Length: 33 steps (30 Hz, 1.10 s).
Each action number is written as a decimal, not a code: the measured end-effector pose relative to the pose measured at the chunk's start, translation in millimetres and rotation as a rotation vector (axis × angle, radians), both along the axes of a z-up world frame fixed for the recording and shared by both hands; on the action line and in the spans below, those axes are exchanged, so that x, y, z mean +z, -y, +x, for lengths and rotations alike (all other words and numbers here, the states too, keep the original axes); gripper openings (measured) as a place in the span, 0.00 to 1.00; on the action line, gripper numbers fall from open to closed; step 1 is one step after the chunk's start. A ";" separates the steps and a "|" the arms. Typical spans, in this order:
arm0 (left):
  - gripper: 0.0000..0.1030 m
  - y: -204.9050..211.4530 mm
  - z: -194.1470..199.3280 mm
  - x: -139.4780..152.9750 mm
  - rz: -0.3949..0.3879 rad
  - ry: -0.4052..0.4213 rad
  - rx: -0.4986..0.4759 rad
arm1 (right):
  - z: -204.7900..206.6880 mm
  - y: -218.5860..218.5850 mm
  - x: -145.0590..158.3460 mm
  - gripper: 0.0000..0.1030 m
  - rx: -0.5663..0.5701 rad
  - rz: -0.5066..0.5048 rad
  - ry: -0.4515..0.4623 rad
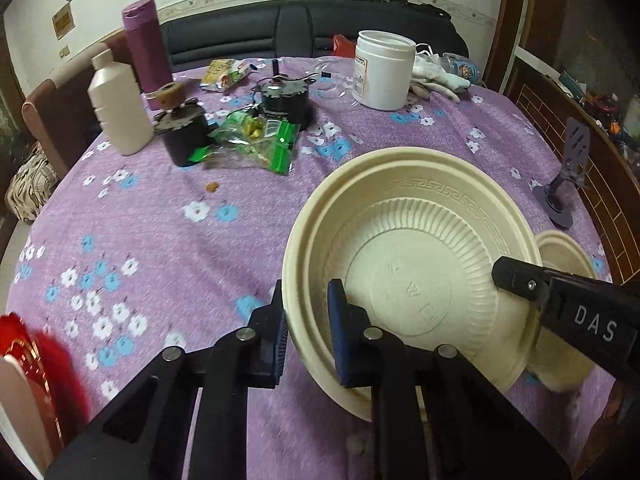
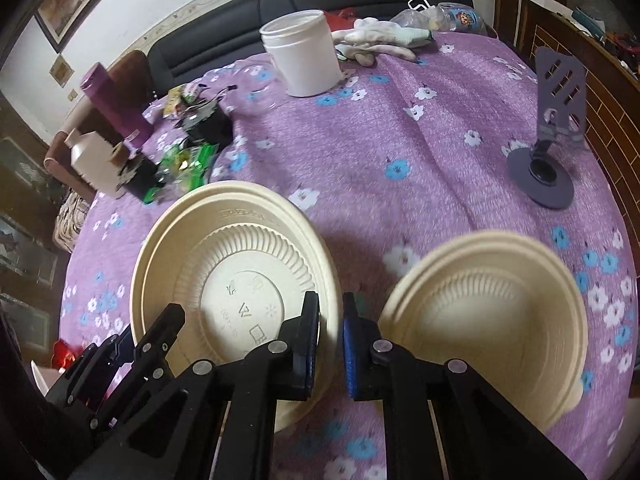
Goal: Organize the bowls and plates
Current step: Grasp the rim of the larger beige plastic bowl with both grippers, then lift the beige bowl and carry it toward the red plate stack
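The large cream plate is pinched at its near-left rim by the left gripper, one blue pad inside the plate and the other finger outside the rim, the jaws drawn in narrow on that edge. The plate is seen tilted, its ribbed well and stamped centre turned up toward the camera, above the purple flowered tablecloth.

From the right wrist, the same plate is gripped at its right-hand rim by the right gripper, the jaws closed tight on the edge with the rim between the pads. So the plate is held from two sides at once. The left gripper is visible at the plate's lower left.

Just beside the plate, to its right, a smaller cream bowl is seen, blurred; whether it rests flat on the cloth cannot be told. In the left view only its rim peeks out behind the right gripper.

Farther back on the cloth are found a white tub, a white bottle, a purple flask, green wrappers and a purple phone stand.
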State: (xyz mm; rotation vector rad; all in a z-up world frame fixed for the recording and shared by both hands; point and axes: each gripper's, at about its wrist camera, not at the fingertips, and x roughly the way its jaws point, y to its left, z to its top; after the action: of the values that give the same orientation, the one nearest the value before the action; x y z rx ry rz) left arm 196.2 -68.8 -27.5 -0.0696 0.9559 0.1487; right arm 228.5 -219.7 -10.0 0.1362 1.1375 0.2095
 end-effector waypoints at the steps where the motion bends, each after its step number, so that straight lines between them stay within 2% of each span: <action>1: 0.15 -1.0 -4.2 1.0 -0.001 0.000 -0.001 | -5.6 -0.7 1.6 0.11 -0.001 0.002 0.003; 16: 0.15 -14.5 -75.6 6.8 -0.027 0.014 -0.011 | -85.8 -11.2 12.9 0.11 0.004 0.005 0.030; 33: 0.15 -35.3 -131.7 -4.9 -0.049 -0.010 -0.027 | -149.8 -22.9 -0.3 0.11 0.003 0.079 0.030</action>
State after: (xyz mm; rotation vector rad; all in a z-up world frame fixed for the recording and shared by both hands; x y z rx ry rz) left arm 64.5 -33.4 -32.5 -0.1006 0.9697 0.1008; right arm 78.7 -196.8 -10.3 0.2011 1.0998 0.2588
